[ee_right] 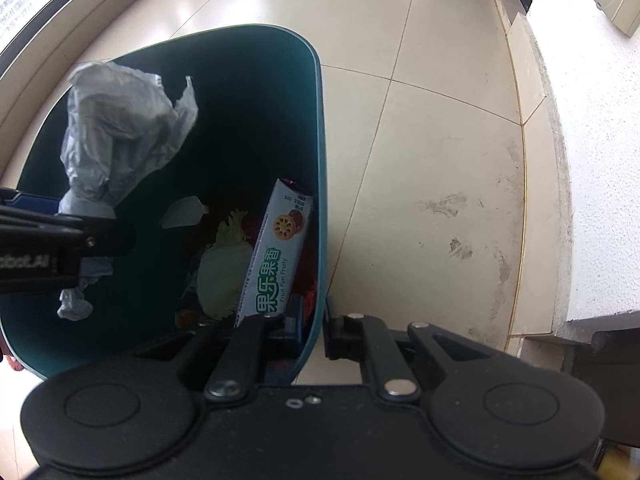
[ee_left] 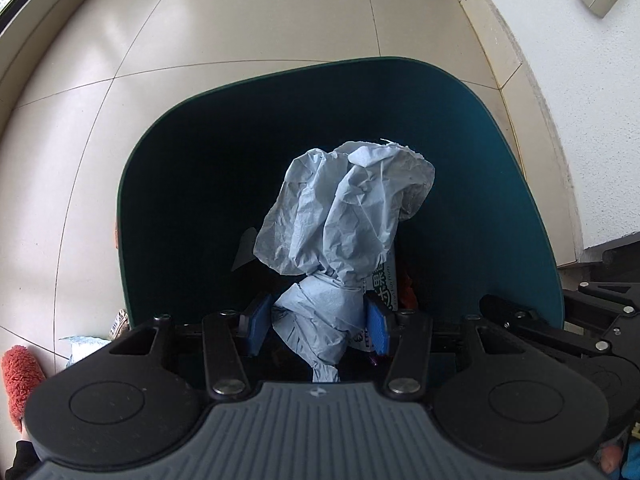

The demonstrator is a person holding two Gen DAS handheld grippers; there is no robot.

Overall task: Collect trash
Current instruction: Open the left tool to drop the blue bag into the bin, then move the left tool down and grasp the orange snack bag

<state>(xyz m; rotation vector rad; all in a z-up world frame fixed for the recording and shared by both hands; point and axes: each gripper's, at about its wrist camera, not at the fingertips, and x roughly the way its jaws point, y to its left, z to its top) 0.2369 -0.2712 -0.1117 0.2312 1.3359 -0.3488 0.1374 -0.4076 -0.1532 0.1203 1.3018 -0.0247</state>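
Trash in hand: a crumpled blue paper wad (ee_left: 340, 232), pinched at its twisted waist between the blue pads (ee_left: 378, 326) of the left gripper (ee_left: 318, 326), which is clenched on it directly over the mouth of the teal bin (ee_left: 520, 184). Most of the wad balloons out beyond the fingertips; a tail hangs below.

Right gripper (ee_right: 314, 328) straddles the bin's near wall, one finger inside and one outside, and appears clamped on the rim (steadying the bin, by my reading).

Bin contents, right view: a biscuit box (ee_right: 276, 256) leaning on the inner wall, a pale cabbage leaf (ee_right: 222, 272), a white scrap (ee_right: 184, 212).

Step in hand, as judged: release the wad into the bin. To do it well, keep the left gripper centred over the opening, clear of the rim, and open the fingers fully so the paper does not snag on a pad. Keep the right grip firm until the wad drops.

Left gripper points forward and downward into the bin; the right lies alongside it, aimed along the bin wall.
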